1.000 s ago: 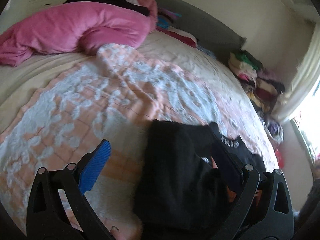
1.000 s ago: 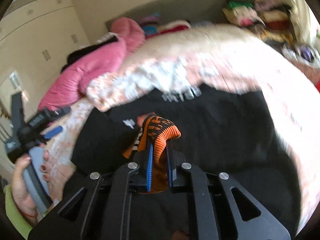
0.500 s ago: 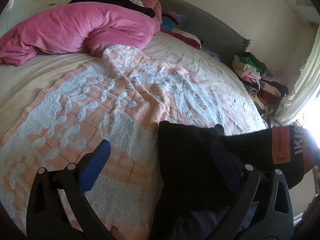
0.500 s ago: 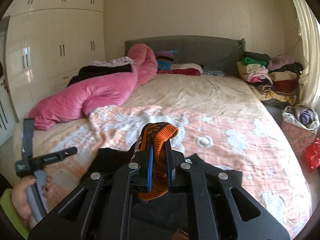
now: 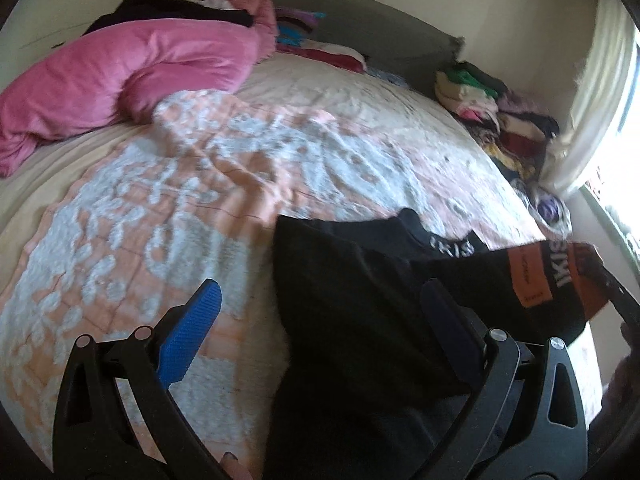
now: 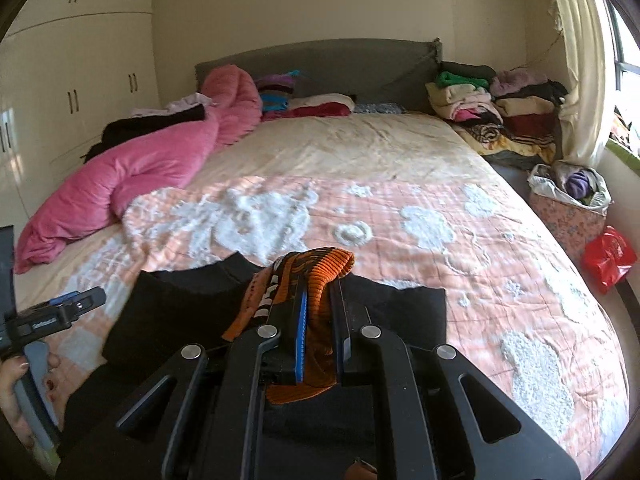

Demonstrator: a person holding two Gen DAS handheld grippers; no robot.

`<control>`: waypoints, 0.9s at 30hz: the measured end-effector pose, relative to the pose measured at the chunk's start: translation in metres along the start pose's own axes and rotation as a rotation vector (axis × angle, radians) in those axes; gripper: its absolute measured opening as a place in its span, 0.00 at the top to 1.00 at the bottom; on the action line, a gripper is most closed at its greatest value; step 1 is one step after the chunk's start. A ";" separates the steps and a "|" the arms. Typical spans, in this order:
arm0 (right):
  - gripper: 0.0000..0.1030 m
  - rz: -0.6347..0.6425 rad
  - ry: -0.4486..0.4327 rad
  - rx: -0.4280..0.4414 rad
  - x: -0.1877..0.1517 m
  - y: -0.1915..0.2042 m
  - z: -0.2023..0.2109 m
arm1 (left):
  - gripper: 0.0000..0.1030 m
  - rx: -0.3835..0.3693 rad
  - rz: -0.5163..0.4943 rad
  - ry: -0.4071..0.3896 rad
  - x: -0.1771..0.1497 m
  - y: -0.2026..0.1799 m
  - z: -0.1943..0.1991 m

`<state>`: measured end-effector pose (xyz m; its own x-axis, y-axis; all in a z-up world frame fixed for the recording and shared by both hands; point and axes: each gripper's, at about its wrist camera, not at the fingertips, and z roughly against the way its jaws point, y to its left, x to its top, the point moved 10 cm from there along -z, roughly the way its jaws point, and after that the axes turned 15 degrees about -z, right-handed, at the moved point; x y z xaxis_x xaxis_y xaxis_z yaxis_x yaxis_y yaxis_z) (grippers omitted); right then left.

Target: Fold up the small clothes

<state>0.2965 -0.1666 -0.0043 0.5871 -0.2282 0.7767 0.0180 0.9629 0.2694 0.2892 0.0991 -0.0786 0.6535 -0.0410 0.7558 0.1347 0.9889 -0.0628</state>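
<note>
Right now the black top [image 6: 168, 320] lies spread near the foot of the bed [image 6: 360, 148], on the peach-and-white blanket [image 6: 460, 248], with its orange ribbed cuff [image 6: 320, 280] lifted clear of the rest. The right gripper [image 6: 320, 344] has its fingers pressed together on that cuff, the knit bunched up and bulging over the blue pads. In the left wrist view the sleeve [image 5: 532, 280] stretches off to the right, showing an orange band with white lettering, while the body of the garment stays flat on the blanket.

The left gripper [image 5: 316, 316] hangs over the near edge of the top with its fingers wide apart and nothing between them; one finger is over the blanket, the other over the black cloth.

Judging from this, the sleeve is being carried across the body for a fold. The risk is that only a thick wad of cuff is pinched, so it could slip out if pulled hard, or the pull could drag the whole top along the fluffy blanket and wrinkle it, since nothing pins the body down. A free left gripper could also snag the blanket's loops rather than the garment edge.

Further off sit a pink quilt [image 6: 132, 176] and piled clothes [image 6: 492, 108] by the headboard.
</note>
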 end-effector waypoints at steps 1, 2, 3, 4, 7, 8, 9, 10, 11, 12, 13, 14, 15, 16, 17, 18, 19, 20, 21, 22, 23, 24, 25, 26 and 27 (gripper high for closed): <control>0.91 -0.007 0.007 -0.009 -0.002 -0.003 -0.003 | 0.09 0.006 -0.009 0.001 0.000 -0.003 0.000; 0.91 -0.020 0.019 -0.016 -0.004 -0.006 -0.007 | 0.09 0.010 -0.027 0.004 -0.001 -0.007 -0.002; 0.91 -0.034 0.032 -0.024 -0.006 -0.010 -0.010 | 0.09 0.011 -0.036 0.007 -0.001 -0.010 -0.003; 0.91 -0.052 0.047 -0.034 -0.008 -0.015 -0.014 | 0.09 0.008 -0.045 0.010 -0.001 -0.013 -0.004; 0.91 -0.081 0.076 -0.047 -0.015 -0.024 -0.023 | 0.09 -0.008 -0.062 0.020 -0.003 -0.021 -0.008; 0.91 -0.088 0.081 -0.051 -0.017 -0.026 -0.025 | 0.09 -0.010 -0.067 0.023 -0.004 -0.023 -0.009; 0.91 -0.093 0.085 -0.053 -0.018 -0.027 -0.026 | 0.09 -0.009 -0.072 0.026 -0.004 -0.025 -0.010; 0.91 -0.106 0.092 -0.054 -0.020 -0.029 -0.028 | 0.09 -0.007 -0.073 0.028 -0.005 -0.025 -0.011; 0.91 -0.119 0.098 -0.052 -0.022 -0.031 -0.029 | 0.09 -0.009 -0.073 0.033 -0.006 -0.026 -0.012; 0.91 -0.128 0.102 -0.052 -0.024 -0.034 -0.030 | 0.09 -0.016 -0.070 0.038 -0.006 -0.027 -0.013; 0.91 -0.135 0.105 -0.054 -0.025 -0.036 -0.030 | 0.09 -0.022 -0.067 0.039 -0.007 -0.028 -0.014; 0.91 -0.141 0.108 -0.054 -0.026 -0.038 -0.031 | 0.09 -0.024 -0.066 0.039 -0.007 -0.028 -0.014; 0.91 -0.151 0.113 -0.054 -0.028 -0.040 -0.032 | 0.09 -0.025 -0.067 0.040 -0.007 -0.029 -0.014; 0.91 -0.157 0.116 -0.053 -0.029 -0.041 -0.032 | 0.09 -0.027 -0.068 0.040 -0.007 -0.029 -0.014; 0.91 -0.162 0.119 -0.052 -0.030 -0.042 -0.033 | 0.09 -0.029 -0.067 0.040 -0.007 -0.030 -0.014; 0.91 -0.163 0.121 -0.053 -0.031 -0.042 -0.033 | 0.09 -0.033 -0.066 0.041 -0.007 -0.030 -0.014; 0.90 -0.161 0.122 -0.055 -0.032 -0.043 -0.033 | 0.09 -0.034 -0.066 0.043 -0.007 -0.030 -0.015; 0.89 -0.158 0.121 -0.060 -0.032 -0.043 -0.033 | 0.09 -0.035 -0.066 0.044 -0.008 -0.031 -0.015; 0.85 -0.151 0.117 -0.069 -0.032 -0.044 -0.032 | 0.09 -0.036 -0.067 0.044 -0.008 -0.031 -0.015; 0.84 -0.139 0.109 -0.081 -0.032 -0.044 -0.031 | 0.09 -0.039 -0.068 0.044 -0.008 -0.032 -0.015; 0.84 -0.131 0.102 -0.090 -0.031 -0.044 -0.030 | 0.09 -0.042 -0.069 0.044 -0.008 -0.032 -0.015; 0.84 -0.126 0.094 -0.098 -0.029 -0.045 -0.029 | 0.09 -0.046 -0.072 0.044 -0.008 -0.034 -0.015; 0.79 -0.120 0.084 -0.105 -0.028 -0.046 -0.026 | 0.12 -0.051 -0.074 0.044 -0.008 -0.035 -0.015; 0.75 -0.117 0.081 -0.112 -0.027 -0.046 -0.025 | 0.16 -0.061 -0.079 0.046 -0.008 -0.037 -0.016; 0.70 -0.116 0.076 -0.117 -0.027 -0.047 -0.024 | 0.17 -0.069 -0.082 0.048 -0.008 -0.039 -0.016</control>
<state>0.2988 -0.2022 -0.0518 0.6352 -0.3311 0.6978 0.1800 0.9420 0.2831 0.2907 0.0585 -0.0930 0.6727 -0.1295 0.7285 0.2392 0.9698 -0.0485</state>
